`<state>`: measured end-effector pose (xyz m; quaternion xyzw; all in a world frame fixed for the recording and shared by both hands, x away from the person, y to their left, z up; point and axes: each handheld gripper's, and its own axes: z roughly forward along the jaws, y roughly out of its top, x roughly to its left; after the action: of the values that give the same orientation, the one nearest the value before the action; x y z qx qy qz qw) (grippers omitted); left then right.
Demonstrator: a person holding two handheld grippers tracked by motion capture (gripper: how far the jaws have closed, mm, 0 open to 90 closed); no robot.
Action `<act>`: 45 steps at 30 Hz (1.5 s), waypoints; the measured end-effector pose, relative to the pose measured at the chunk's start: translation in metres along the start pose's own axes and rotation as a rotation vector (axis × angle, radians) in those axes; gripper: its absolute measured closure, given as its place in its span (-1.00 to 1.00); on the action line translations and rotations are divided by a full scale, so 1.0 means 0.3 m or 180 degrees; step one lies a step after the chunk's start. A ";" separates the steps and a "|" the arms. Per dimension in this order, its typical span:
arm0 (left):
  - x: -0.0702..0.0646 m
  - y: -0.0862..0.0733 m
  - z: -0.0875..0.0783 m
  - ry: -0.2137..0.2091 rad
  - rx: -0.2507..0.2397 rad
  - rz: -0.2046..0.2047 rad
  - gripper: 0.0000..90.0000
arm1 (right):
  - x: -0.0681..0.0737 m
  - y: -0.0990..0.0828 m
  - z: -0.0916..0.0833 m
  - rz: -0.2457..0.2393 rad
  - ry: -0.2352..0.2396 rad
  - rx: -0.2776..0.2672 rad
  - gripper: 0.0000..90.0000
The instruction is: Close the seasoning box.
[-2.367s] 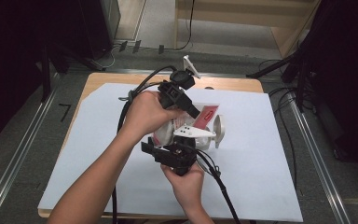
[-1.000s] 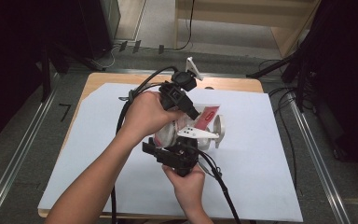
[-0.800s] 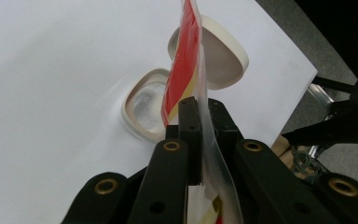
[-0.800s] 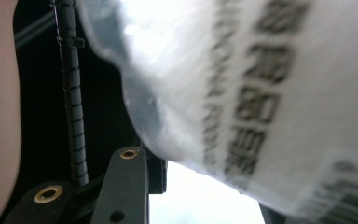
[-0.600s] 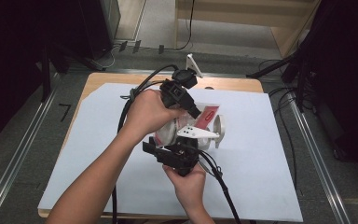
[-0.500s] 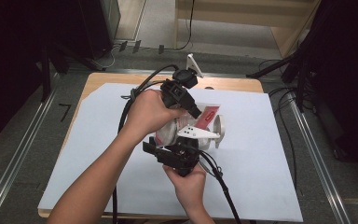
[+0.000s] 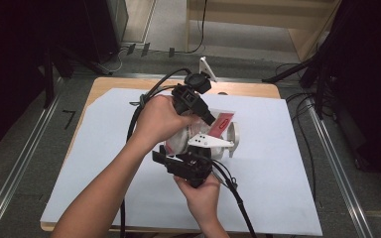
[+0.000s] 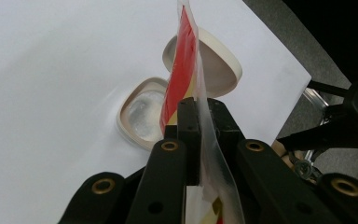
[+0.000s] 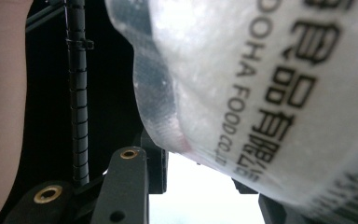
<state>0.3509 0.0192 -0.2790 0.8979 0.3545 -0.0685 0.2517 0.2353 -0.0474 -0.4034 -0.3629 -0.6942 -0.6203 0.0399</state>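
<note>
Right gripper view: the clear plastic bag (image 9: pixel 270 93) carries black print running diagonally from 12 o'clock toward 5 o'clock. Legible Latin capitals: "OOHA FOOD CO.", the start cut off by the frame edge. Beside it runs a row of Chinese characters ending in "食品有限", partly blurred. A barcode (image 9: pixel 349 205) sits at the 5 o'clock corner of the bag; its digits are unreadable.

High view: a mark like the figure "7" (image 7: pixel 69 119) stands on the floor at 9 o'clock of the desk.
</note>
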 end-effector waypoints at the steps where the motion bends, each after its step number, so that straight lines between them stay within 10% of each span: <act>1: -0.001 0.000 0.000 0.0006 -0.0005 0.0009 0.91 | -0.001 0.000 0.002 0.0009 0.0013 -0.0008 0.43; 45: 0.005 -0.023 -0.024 0.0053 0.0002 0.0008 0.90 | 0.019 -0.002 0.032 0.0002 0.0071 -0.0046 0.43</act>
<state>0.3471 0.0280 -0.2762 0.8990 0.3554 -0.0608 0.2485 0.2346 -0.0364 -0.4033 -0.3565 -0.6890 -0.6294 0.0452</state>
